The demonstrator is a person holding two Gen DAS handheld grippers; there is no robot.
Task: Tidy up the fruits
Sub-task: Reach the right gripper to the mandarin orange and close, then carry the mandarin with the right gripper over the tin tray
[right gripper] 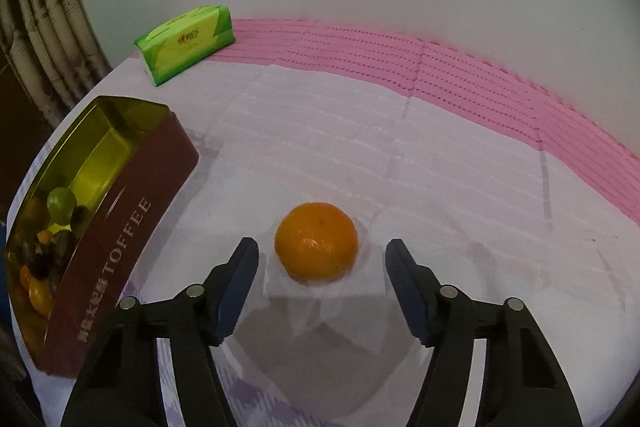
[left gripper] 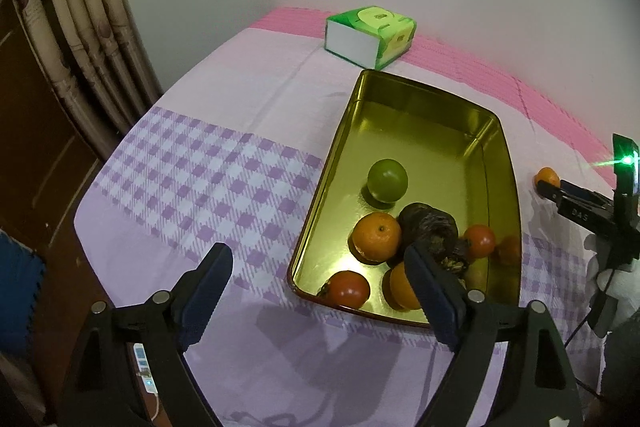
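Observation:
A gold-lined tin (left gripper: 336,163) lies on the checked purple cloth and holds a green fruit (left gripper: 387,180), two oranges (left gripper: 376,237), two red fruits (left gripper: 479,241) and a dark wrinkled one (left gripper: 430,227). My left gripper (left gripper: 316,255) hangs open over the tin's near left corner with nothing between its fingers. A lone orange (right gripper: 316,241) sits on the cloth to the right of the tin's maroon wall (right gripper: 120,227). My right gripper (right gripper: 322,247) is open and straddles this orange, with a gap on each side. In the left wrist view the same orange (left gripper: 548,177) shows at the right gripper's tip.
A green tissue pack (left gripper: 370,35) (right gripper: 186,41) lies at the back by the pink mat (right gripper: 480,75) and the wall. A curtain (left gripper: 80,39) hangs off the table's left edge. Bare cloth stretches to the left of the tin and to the right of the lone orange.

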